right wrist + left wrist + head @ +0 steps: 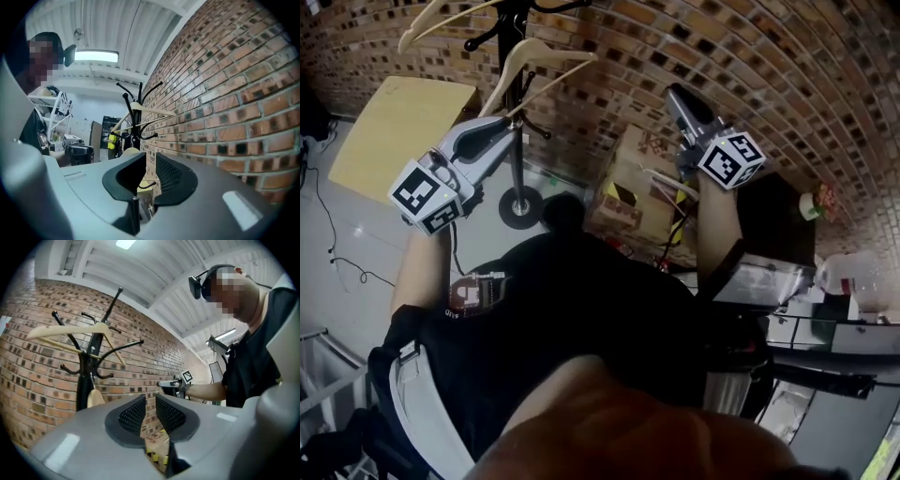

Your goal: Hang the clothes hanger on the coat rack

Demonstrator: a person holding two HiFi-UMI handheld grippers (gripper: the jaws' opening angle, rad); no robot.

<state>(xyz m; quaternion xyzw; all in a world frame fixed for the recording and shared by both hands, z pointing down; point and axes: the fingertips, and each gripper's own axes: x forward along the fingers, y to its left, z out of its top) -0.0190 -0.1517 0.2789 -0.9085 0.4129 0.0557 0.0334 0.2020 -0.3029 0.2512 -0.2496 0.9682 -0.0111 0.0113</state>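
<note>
A black coat rack (518, 141) stands by the brick wall, its round base (521, 207) on the floor. One pale wooden hanger (450, 17) hangs from its upper hooks (70, 333) (152, 110). A second pale hanger (540, 58) sits lower beside the pole, and I cannot see how it hangs. Only its rounded end (95, 397) shows in the left gripper view. My left gripper (514, 120) points at the pole just under that hanger; its jaws (150, 411) stand narrowly apart with only wall between them. My right gripper (675, 92) (149, 171) is to the right, near the wall, open and empty.
A cardboard box (630, 178) lies on the floor between the grippers. A wooden tabletop (401, 131) is at the left, and a dark cabinet (778, 220) with a plastic bottle (853, 277) at the right. Cables (337, 267) trail on the floor. White shelving (52, 117) stands behind.
</note>
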